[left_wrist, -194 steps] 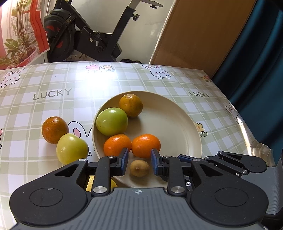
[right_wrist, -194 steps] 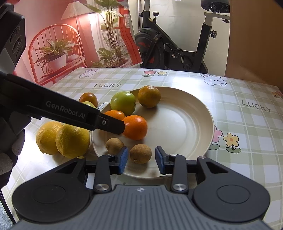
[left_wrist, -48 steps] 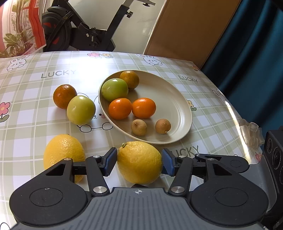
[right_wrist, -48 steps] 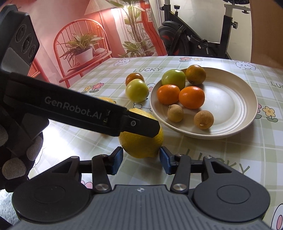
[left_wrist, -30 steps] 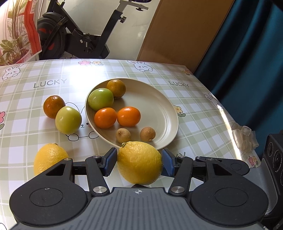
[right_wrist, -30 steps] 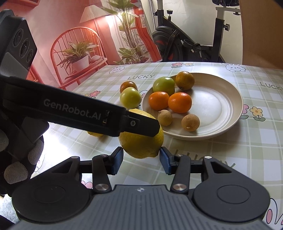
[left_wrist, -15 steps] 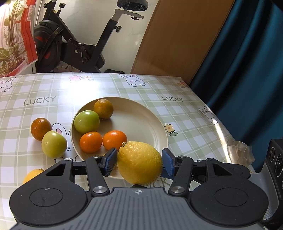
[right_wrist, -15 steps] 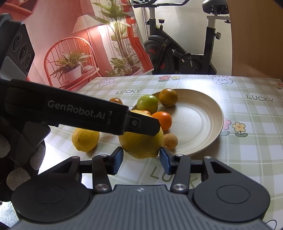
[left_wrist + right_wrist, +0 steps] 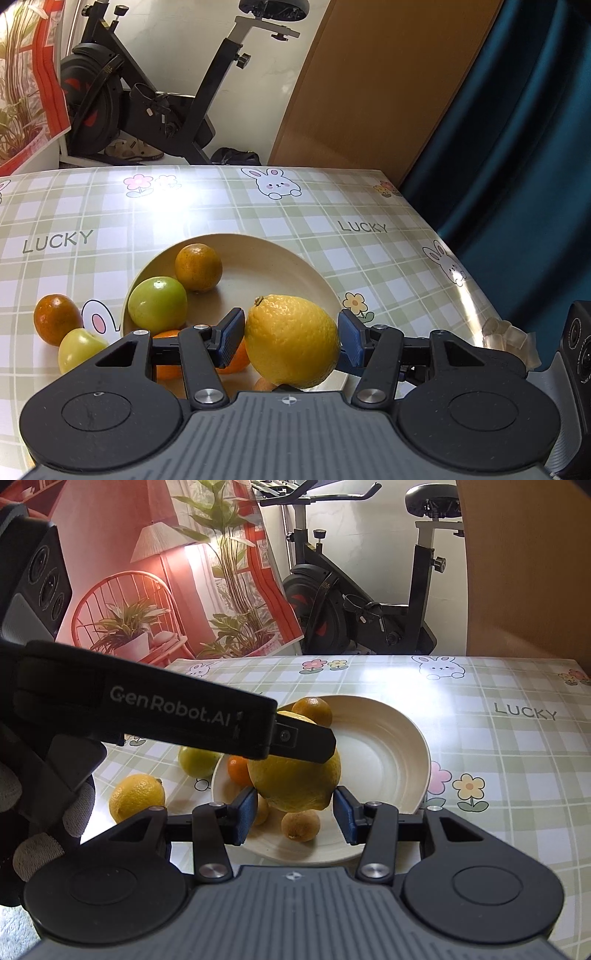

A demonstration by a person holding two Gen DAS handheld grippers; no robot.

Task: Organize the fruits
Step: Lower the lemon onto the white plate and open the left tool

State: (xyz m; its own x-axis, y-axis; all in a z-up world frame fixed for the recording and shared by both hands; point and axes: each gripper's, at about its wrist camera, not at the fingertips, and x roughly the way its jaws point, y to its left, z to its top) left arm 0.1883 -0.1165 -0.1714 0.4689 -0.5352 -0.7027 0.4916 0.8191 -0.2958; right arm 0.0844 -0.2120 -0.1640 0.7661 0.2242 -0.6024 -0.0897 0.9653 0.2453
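My left gripper [image 9: 291,332] is shut on a large yellow lemon [image 9: 291,339] and holds it in the air over the near part of the cream plate [image 9: 273,266]. In the plate lie a green apple [image 9: 158,304], a dark orange [image 9: 198,267], two tangerines and small brown fruits [image 9: 300,825]. From the right wrist view the same lemon [image 9: 295,779] hangs under the left gripper's fingers [image 9: 306,742], just beyond my right gripper [image 9: 294,814], which stands open with nothing in it. A second lemon [image 9: 136,801] lies on the tablecloth left of the plate.
An orange [image 9: 57,319] and a yellow-green apple [image 9: 79,349] sit on the checked tablecloth left of the plate. An exercise bike [image 9: 147,96] stands behind the table. The table's right edge [image 9: 461,266] borders a dark curtain. A gloved hand [image 9: 40,834] grips the left tool.
The left gripper has carried the lemon off the tablecloth and forward over the plate's near rim. The right gripper has followed forward, still with nothing in it.
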